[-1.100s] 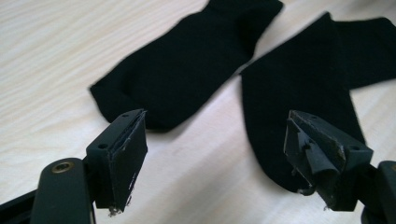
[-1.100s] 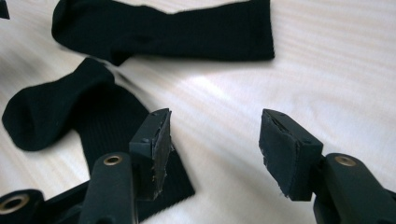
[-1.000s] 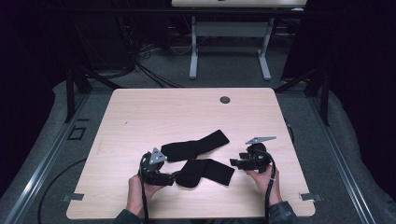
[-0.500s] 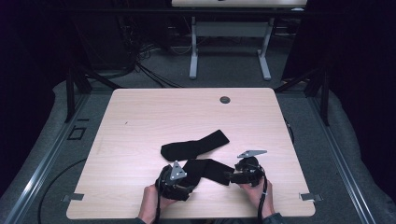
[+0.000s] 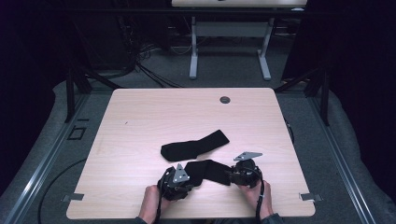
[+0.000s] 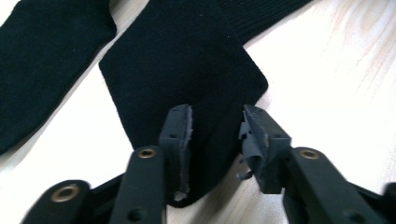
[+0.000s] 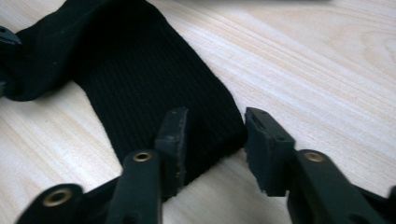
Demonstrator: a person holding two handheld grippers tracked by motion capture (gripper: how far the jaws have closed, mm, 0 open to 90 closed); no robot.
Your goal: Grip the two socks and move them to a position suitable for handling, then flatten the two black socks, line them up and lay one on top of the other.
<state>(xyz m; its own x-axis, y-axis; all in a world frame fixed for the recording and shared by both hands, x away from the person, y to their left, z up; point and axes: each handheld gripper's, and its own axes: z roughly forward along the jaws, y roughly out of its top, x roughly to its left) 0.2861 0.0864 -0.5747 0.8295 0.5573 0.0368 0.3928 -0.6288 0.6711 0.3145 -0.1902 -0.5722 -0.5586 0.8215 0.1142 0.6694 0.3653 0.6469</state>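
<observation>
Two black socks lie on the light wooden table [image 5: 154, 114]. The far sock [image 5: 196, 145] [image 6: 42, 60] lies slanted and flat. The near sock [image 5: 210, 170] stretches between my two grippers. My left gripper [image 5: 191, 178] [image 6: 215, 126] straddles its left end [image 6: 187, 60]; its jaws have just been closing and still stand apart, with the flat fabric between them. My right gripper [image 5: 230, 175] [image 7: 212, 128] straddles the ribbed right end [image 7: 140, 79]; its jaws have also just been closing, and a gap shows beside the fabric.
A round cable hole [image 5: 225, 99] sits near the table's far edge. Behind the table stand the white legs of another desk [image 5: 229, 46] and dark floor cables [image 5: 140, 65]. Both hands rest at the table's near edge.
Both grippers have moved inward and down onto the ends of the near sock. Their jaws stand narrower than before.
</observation>
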